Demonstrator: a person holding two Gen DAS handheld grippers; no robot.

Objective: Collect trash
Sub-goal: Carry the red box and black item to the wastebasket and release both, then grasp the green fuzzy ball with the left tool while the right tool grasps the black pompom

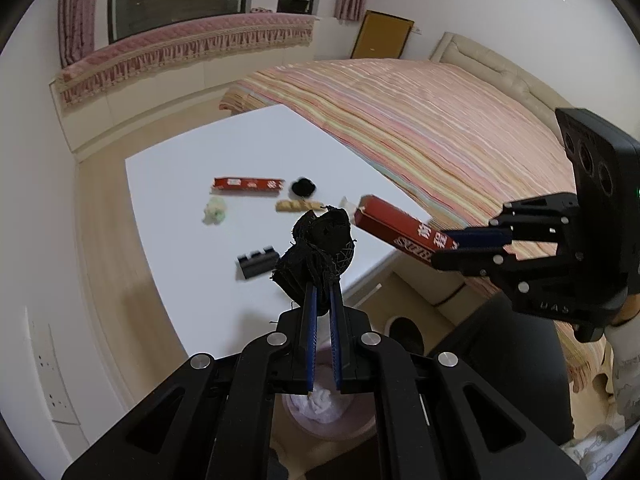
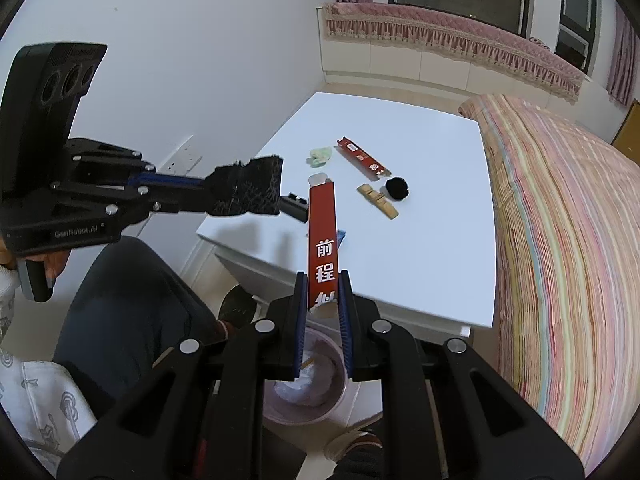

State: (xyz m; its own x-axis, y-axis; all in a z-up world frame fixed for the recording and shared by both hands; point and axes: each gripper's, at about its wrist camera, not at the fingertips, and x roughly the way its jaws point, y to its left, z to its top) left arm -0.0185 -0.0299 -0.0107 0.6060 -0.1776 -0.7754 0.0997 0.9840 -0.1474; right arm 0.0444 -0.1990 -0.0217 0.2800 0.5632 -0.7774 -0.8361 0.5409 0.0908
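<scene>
The left gripper [image 1: 323, 292] pinches a wad of black mesh fabric [image 1: 320, 248], held above the near edge of the white counter [image 1: 180, 184]. The right gripper [image 2: 323, 292] clamps a long red carton [image 2: 322, 236] with white characters, its open end pointing over the counter. A pink trash bin [image 2: 304, 396] sits on the floor below both grippers, beside the counter's near edge.

Two grippers are counted: the left gripper [image 1: 322, 292] and the right gripper [image 2: 323, 280]. Two red cartons are seen, one held [image 2: 322, 236] and one lying on the counter [image 2: 362, 157]. One black mesh wad [image 1: 320, 248], one black pompom [image 2: 397, 188], one green crumple [image 2: 319, 156], one beige strip [image 2: 378, 201], one black block [image 1: 257, 266] and one bin [image 2: 304, 390] are counted.
</scene>
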